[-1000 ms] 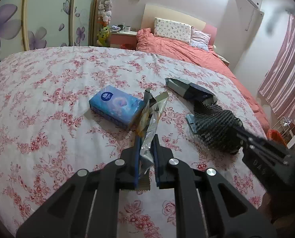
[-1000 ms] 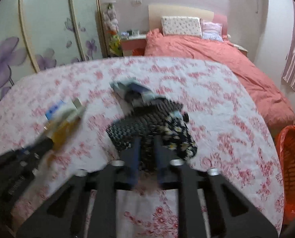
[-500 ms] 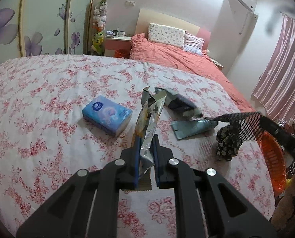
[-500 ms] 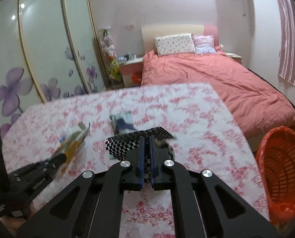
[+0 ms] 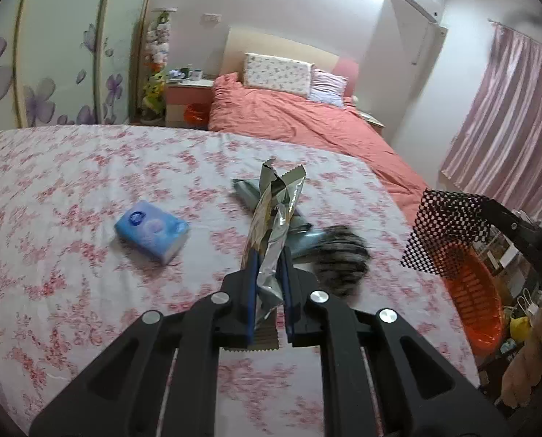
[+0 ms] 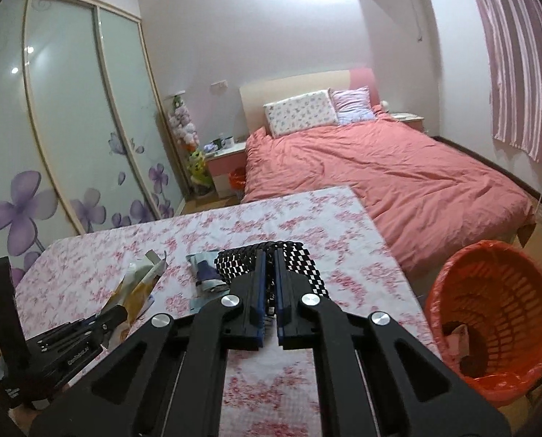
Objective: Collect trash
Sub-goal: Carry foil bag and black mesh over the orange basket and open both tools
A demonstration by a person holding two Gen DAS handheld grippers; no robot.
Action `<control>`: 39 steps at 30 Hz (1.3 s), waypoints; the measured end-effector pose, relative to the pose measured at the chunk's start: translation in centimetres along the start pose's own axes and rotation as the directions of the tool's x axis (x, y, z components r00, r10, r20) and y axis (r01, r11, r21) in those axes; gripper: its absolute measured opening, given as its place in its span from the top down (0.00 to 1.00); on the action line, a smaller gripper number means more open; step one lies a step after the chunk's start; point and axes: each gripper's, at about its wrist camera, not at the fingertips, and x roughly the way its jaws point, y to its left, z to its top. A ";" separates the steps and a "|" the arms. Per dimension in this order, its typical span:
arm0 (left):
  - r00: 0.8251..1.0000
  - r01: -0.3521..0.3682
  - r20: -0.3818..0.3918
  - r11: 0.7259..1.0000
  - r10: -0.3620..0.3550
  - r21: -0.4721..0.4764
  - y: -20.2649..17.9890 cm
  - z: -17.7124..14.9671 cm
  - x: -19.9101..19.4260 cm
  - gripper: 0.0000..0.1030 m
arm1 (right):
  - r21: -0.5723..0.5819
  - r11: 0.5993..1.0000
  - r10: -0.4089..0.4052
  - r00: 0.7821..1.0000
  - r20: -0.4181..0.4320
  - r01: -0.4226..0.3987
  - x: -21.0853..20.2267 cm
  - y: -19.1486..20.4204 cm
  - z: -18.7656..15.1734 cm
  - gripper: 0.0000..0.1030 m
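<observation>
Left wrist: foil wrapper [image 5: 274, 225] clamped upright in left claw [image 5: 269, 284].

Silver foil wrapper [image 5: 274, 225], crumpled, yellow print on one side, upright, serrated ends top and bottom, pinched in left gripper [image 5: 269, 284] above floral cloth; checkered black-white bag [image 6: 300, 258], flat sheet, clamped in right gripper [image 6: 269, 291], hanging over orange basket [image 6: 489, 313] in left view; blue-grey packet [image 6: 205, 269] lying flat mid-cloth; dark patterned bundle [image 5: 340, 262], blurred, beside packet; basket lined with orange bag, some scraps at bottom
</observation>
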 end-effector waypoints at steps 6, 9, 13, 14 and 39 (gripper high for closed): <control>0.998 0.060 -0.001 0.998 -0.060 0.027 -3.0 0.1 -0.3 0.88 | 0.013 0.999 -0.042 0.999 0.027 0.042 -1.5 -2.1 -0.3 0.95; 0.996 0.094 -0.006 0.995 -0.094 0.042 -4.8 0.1 -0.2 0.88 | 0.026 0.998 -0.060 0.997 0.039 0.059 -2.3 -3.3 -0.5 0.95; 0.989 0.149 -0.017 0.986 -0.148 0.070 -7.9 -0.1 0.0 0.88 | 0.061 0.994 -0.095 0.994 0.056 0.091 -3.6 -5.8 -0.7 0.95; 0.987 0.161 -0.021 0.984 -0.160 0.078 -8.7 -0.2 0.1 0.88 | 0.068 0.993 -0.105 0.993 0.060 0.101 -3.9 -6.4 -0.7 0.95; 0.879 0.471 -0.198 0.852 -0.433 0.227 -29.6 -4.2 6.1 0.88 | 0.313 0.906 -0.326 0.941 0.087 0.285 -6.0 -21.1 -2.0 0.95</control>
